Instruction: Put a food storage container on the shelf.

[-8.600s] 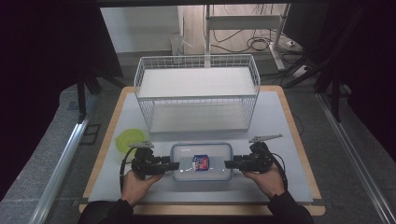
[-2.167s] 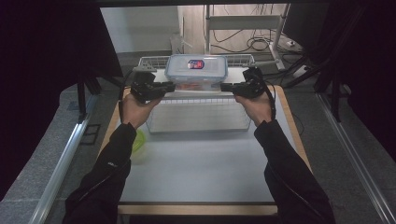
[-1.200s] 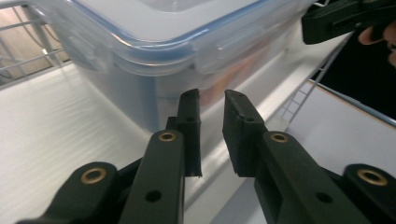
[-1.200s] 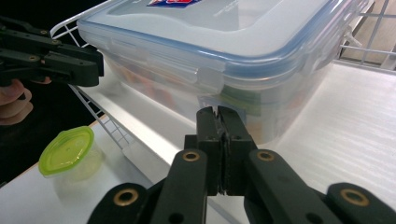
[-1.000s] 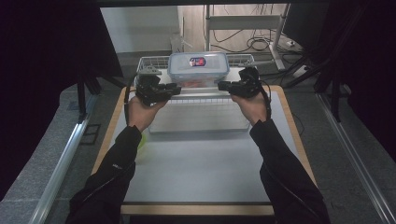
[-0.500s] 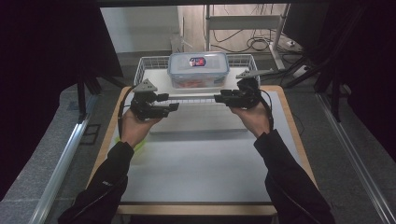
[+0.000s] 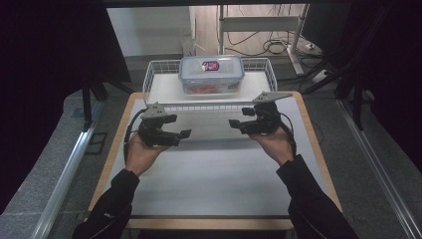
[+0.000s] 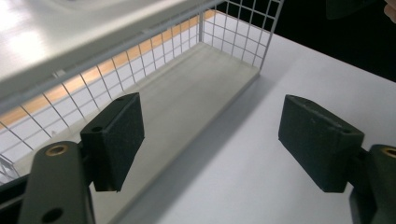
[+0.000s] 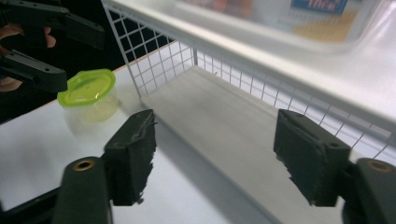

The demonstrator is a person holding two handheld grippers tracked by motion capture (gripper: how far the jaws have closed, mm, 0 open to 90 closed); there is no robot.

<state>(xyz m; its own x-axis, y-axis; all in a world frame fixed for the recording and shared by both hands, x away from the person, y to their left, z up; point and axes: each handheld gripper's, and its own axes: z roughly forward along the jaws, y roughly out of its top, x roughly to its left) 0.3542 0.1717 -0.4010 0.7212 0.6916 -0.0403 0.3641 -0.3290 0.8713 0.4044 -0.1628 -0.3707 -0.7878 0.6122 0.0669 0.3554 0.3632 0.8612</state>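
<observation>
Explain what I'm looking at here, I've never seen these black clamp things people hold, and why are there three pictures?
A person holds a hand tool with two jaws in each hand: the left gripper and the right gripper. The high view looks down on the table. The other two pictures come from cameras riding on the grippers, looking along their black pads. A white wire rack stands at the far end, with a clear lidded food box on its top shelf. A small green-lidded tub sits beside the rack. Both grippers' jaws have just been opening, and nothing is between them.
</observation>
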